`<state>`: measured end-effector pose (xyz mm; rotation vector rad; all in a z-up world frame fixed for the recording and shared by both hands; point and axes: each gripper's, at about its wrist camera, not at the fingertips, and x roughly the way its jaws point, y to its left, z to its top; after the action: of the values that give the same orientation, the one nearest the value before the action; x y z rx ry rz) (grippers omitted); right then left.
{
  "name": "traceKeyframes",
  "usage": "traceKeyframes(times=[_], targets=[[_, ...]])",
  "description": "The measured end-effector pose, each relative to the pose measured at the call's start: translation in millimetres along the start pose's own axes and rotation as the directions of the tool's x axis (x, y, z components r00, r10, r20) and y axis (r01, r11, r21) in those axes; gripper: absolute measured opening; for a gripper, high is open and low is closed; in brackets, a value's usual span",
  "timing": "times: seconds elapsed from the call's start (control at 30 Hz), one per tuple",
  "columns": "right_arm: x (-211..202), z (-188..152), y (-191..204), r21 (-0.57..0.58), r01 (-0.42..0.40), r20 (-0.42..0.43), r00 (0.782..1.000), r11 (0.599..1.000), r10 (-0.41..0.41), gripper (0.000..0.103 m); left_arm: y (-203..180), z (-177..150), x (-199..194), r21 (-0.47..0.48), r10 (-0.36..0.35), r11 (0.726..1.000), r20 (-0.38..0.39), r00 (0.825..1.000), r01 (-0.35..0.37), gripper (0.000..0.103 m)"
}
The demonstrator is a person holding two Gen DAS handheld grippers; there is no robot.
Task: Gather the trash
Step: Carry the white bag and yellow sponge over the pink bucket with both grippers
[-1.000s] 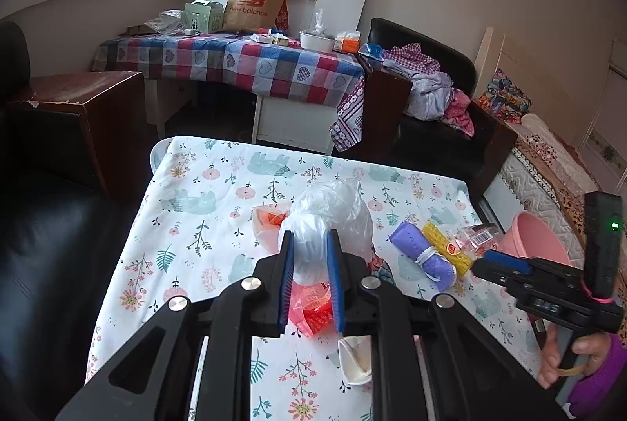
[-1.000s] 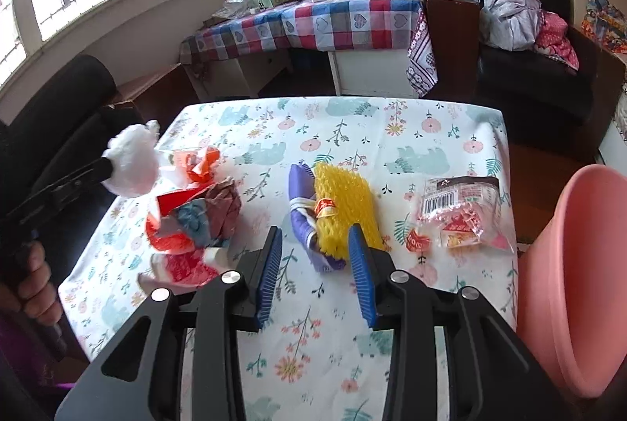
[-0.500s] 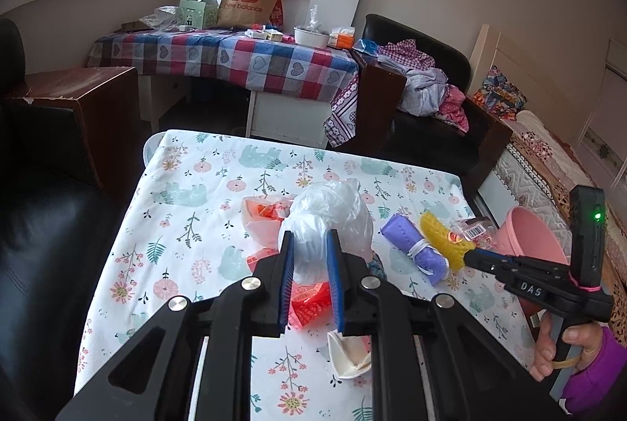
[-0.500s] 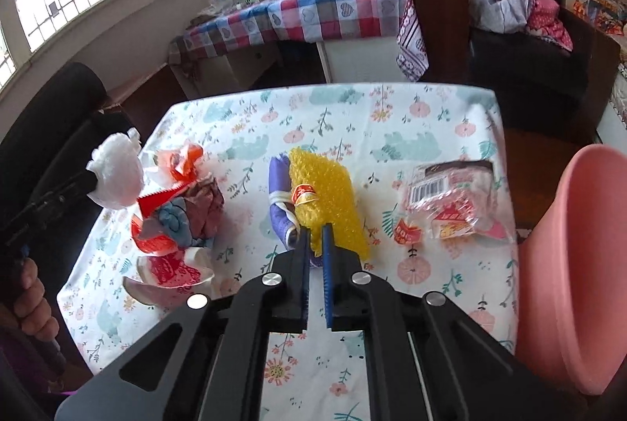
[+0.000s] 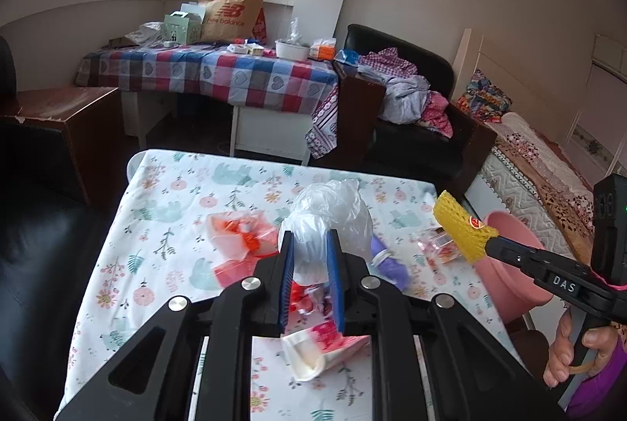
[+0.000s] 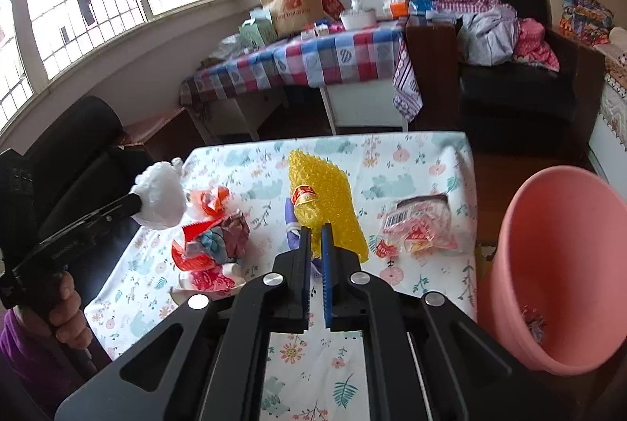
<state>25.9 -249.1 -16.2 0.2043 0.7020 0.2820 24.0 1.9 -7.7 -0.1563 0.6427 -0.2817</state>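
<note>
Over the floral-clothed table, left of the pink bin, the right gripper pinches yellow foam netting, long axis pointing away; the left gripper clamps a white plastic bag.

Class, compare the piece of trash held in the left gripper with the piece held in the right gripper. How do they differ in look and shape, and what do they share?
The white plastic bag in the left gripper is smooth, crinkled film bunched into a rounded ball; the yellow foam net in the right gripper is a flat, bumpy mesh sleeve. The bag is plain; the net bears a small red sticker. Both are soft, pinched at one end between blue pads and lifted clear of the table.
</note>
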Motion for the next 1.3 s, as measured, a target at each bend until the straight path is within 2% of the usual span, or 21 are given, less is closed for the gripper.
traceKeyframes(times=[0.33, 0.6, 0.93, 1.3], targets=[[-32.0, 6.0, -9.1, 0.007, 0.022, 0.082, 0.996, 1.0, -0.022, 0.005, -48.7, 18.7, -4.8, 0.05, -0.07, 0.996, 0.056, 0.996, 0.068, 0.015], [-60.2, 7.2, -37.2, 0.059, 0.079, 0.132, 0.987, 0.995, -0.086, 0.005, -101.6, 31.3, 10.4, 0.111, -0.148, 0.984, 0.061, 0.987, 0.14, 0.015], [-96.4, -0.9, -94.2, 0.175, 0.168, 0.171, 0.965, 0.97, -0.198, 0.005, -183.2, 29.1, 42.8, 0.201, -0.252, 0.948, 0.006, 0.968, 0.245, 0.015], [-111.0, -24.1, -145.4, 0.278, 0.227, 0.156, 0.948, 0.934, -0.277, 0.005, -258.9, 12.6, 79.7, 0.263, -0.309, 0.911, -0.079, 0.948, 0.319, 0.015]])
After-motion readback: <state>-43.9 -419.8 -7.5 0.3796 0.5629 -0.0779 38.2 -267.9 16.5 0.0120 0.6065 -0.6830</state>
